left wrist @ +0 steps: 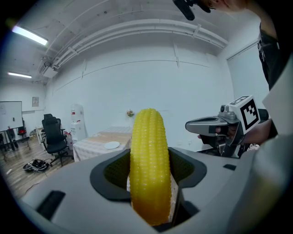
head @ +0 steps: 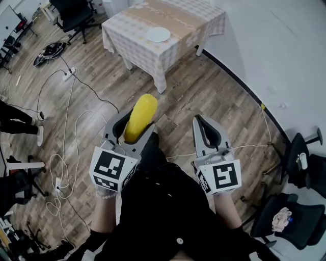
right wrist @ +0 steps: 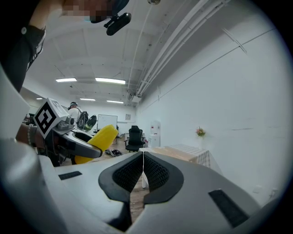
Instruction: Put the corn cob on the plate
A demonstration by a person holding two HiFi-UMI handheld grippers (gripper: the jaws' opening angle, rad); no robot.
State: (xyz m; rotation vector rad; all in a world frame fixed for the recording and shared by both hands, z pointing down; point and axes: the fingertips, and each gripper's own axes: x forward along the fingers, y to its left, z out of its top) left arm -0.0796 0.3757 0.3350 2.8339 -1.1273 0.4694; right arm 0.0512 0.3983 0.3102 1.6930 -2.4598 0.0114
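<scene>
A yellow corn cob [head: 139, 117] stands clamped between the jaws of my left gripper [head: 133, 127], its tip poking out ahead of them. In the left gripper view the corn cob [left wrist: 149, 164] fills the middle, upright between the dark pads. A white plate [head: 158, 34] lies on a table with a checked cloth [head: 133, 38] several steps ahead; the plate [left wrist: 111, 145] also shows small in the left gripper view. My right gripper [head: 205, 128] is held beside the left one, shut on nothing; its pads [right wrist: 154, 173] meet.
Cables [head: 71, 120] and a power strip [head: 70, 74] trail over the wooden floor at the left. Black office chairs stand at the right [head: 298, 201] and far left [head: 74, 15]. A white wall [head: 285, 56] curves along the right. A person's legs [head: 18, 125] show at the left edge.
</scene>
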